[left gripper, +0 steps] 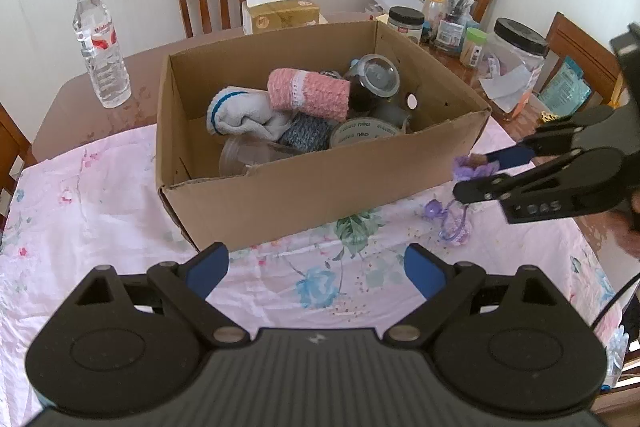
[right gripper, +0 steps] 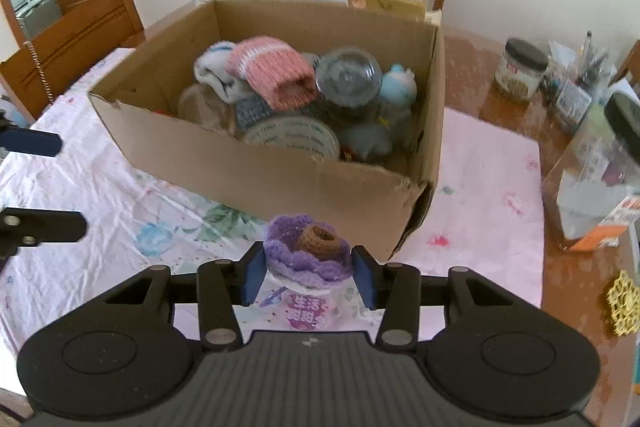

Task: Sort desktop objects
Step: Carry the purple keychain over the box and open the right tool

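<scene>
Right gripper, pinching my purple crochet flower above the worktop beside the cardboard box, must next, I judge, lift over its rim; left gripper spread, idle.

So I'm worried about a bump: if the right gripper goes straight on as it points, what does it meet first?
Probably the near wall of the cardboard box: the right gripper, shut on the purple crochet flower, points at it. Depth is unclear.
</scene>
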Demonstrator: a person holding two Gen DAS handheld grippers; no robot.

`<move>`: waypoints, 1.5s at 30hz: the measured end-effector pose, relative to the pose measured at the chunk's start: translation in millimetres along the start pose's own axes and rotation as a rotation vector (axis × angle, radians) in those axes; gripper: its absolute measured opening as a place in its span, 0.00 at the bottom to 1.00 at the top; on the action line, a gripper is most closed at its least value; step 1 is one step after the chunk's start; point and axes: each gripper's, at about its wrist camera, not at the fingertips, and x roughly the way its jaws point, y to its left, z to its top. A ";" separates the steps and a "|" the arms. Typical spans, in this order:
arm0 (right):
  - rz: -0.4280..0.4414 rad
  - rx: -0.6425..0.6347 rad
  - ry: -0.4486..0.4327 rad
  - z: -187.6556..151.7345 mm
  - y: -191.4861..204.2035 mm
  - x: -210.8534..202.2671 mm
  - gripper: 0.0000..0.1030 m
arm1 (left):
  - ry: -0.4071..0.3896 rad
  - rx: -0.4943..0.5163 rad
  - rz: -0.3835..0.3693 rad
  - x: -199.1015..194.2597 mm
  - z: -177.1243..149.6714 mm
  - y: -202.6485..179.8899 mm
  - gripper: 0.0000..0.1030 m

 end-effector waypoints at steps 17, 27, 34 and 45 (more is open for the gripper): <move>-0.017 -0.065 -0.177 43.4 3.9 -79.8 0.50 | -0.040 0.014 0.012 -8.2 -3.3 -4.0 0.92; -0.045 -0.107 -0.257 88.6 -3.5 -94.8 0.50 | -0.044 0.006 0.020 -10.2 -5.3 -1.2 0.92; -0.055 -0.120 -0.219 110.1 -11.1 -77.1 0.50 | -0.043 -0.009 0.023 -9.7 -5.2 3.1 0.92; -0.081 -0.092 -0.159 115.3 -12.8 -57.8 0.60 | -0.036 -0.028 0.046 -5.4 -4.3 10.1 0.92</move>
